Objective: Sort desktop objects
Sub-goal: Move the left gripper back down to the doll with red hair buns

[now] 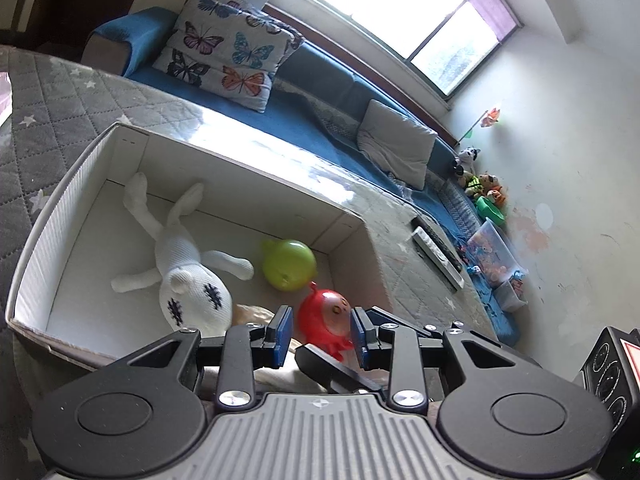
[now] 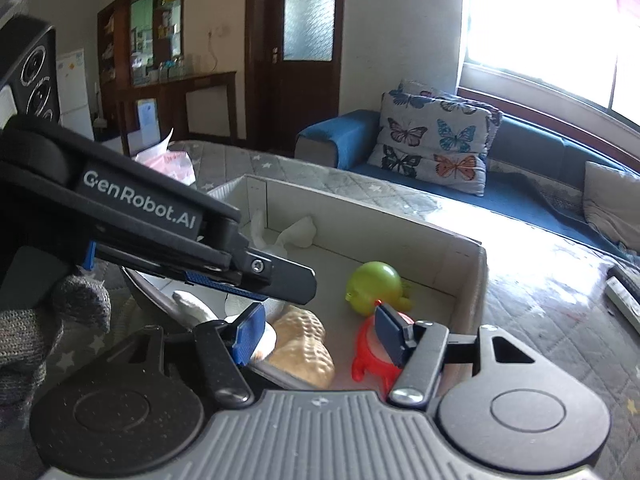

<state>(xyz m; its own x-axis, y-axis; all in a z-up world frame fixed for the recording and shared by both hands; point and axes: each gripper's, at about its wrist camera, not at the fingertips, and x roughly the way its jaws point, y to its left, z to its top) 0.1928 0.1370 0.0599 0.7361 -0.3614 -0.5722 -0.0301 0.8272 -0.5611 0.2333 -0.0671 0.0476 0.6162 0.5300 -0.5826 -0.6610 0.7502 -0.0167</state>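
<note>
left tool [image 1: 320, 326] hovering narrowed, gripping nothing, over box [image 1: 248, 184] | right tool [image 2: 320, 332] gaping empty above peanut toy [image 2: 304, 354], red toy [image 2: 370, 354]

We see daylight flooding thru the big blown-out window [image 1: 384, 4], glare on the glossy quilted grey worktop [image 1: 280, 152]. Fisheye bends edges; corners dark. Pics mostly sharp.

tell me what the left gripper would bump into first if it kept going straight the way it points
Most likely the red toy in the white box: it lies straight ahead of the left gripper, framed between the blue pads. Depth is uncertain.
</note>
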